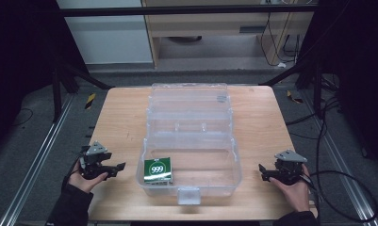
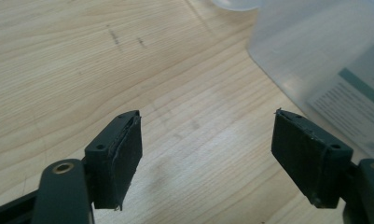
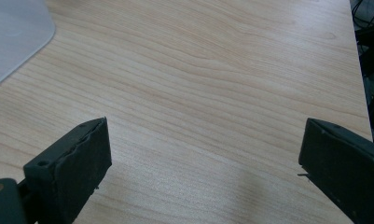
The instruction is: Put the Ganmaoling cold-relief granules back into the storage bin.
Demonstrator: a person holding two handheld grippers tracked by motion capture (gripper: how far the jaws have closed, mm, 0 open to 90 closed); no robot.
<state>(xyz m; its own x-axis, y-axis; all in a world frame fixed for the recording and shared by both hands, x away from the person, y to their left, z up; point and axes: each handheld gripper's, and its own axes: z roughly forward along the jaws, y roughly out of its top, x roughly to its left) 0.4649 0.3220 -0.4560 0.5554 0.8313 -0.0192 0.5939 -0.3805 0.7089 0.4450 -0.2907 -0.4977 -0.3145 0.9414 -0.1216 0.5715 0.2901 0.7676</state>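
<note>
Inside clear plastic box (image 1: 191, 141), near left corner, green carton (image 1: 158, 170) lying flat

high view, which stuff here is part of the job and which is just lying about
Part of the job:
- clear plastic box, lid open
- green 999 packet inside the box, left front corner
- left gripper, open, beside the box
- right gripper, open, on the other side

Just lying about:
- cables on the floor
- wooden cabinet behind the table
</note>
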